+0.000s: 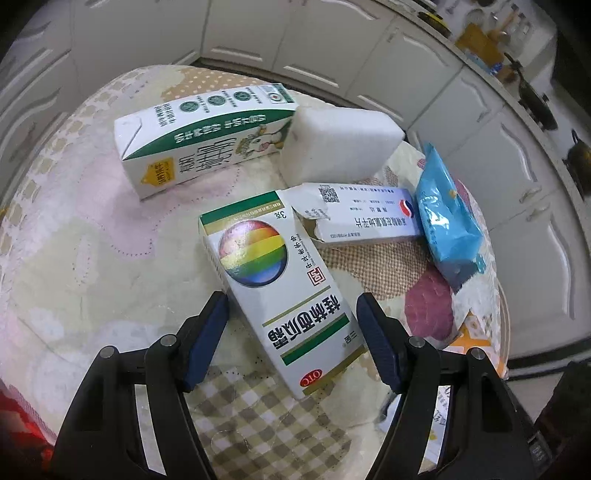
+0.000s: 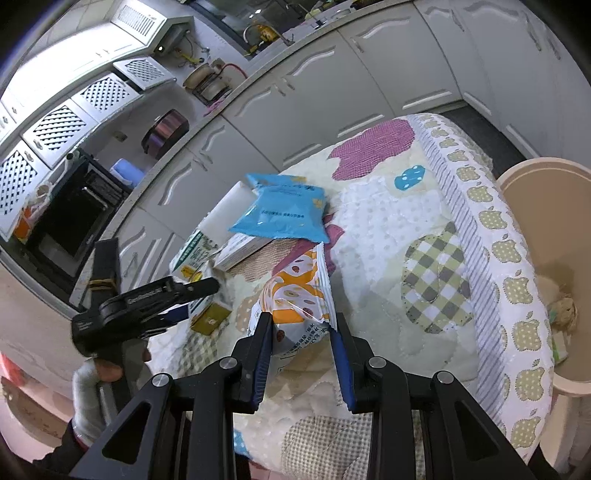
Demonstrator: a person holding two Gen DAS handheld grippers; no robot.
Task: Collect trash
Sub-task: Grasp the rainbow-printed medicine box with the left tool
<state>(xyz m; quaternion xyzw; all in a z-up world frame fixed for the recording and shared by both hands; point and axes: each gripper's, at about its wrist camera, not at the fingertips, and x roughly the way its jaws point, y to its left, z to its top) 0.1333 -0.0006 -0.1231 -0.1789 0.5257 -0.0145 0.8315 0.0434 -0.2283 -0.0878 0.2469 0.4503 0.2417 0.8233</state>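
My left gripper point(image 1: 291, 314) is wide open around the medicine box point(image 1: 280, 291), nothing grabbed; right gripper point(image 2: 301, 328) pinches the snack wrapper point(image 2: 295, 295), bin-bound.

- Both views are evenly lit by cool, soft indoor light; nothing is dim.
- Shadows are faint: a thin one lies under the box point(image 1: 280, 291) toward 6 o'clock, and another under the blue packet point(image 2: 280, 214).
- Glare sits on the box's rainbow globe and on the snack bag point(image 2: 295, 295), whose clear film shines.
- The range hood point(image 2: 147, 26) at 11 o'clock is nearly blown out to white.
- Fisheye bending is strong: cabinets point(image 1: 498, 155) curve at 2 o'clock, and black vignette fills the corners.
- The left tool point(image 2: 177, 295) looks slightly soft; print at the far edges is unreadable.
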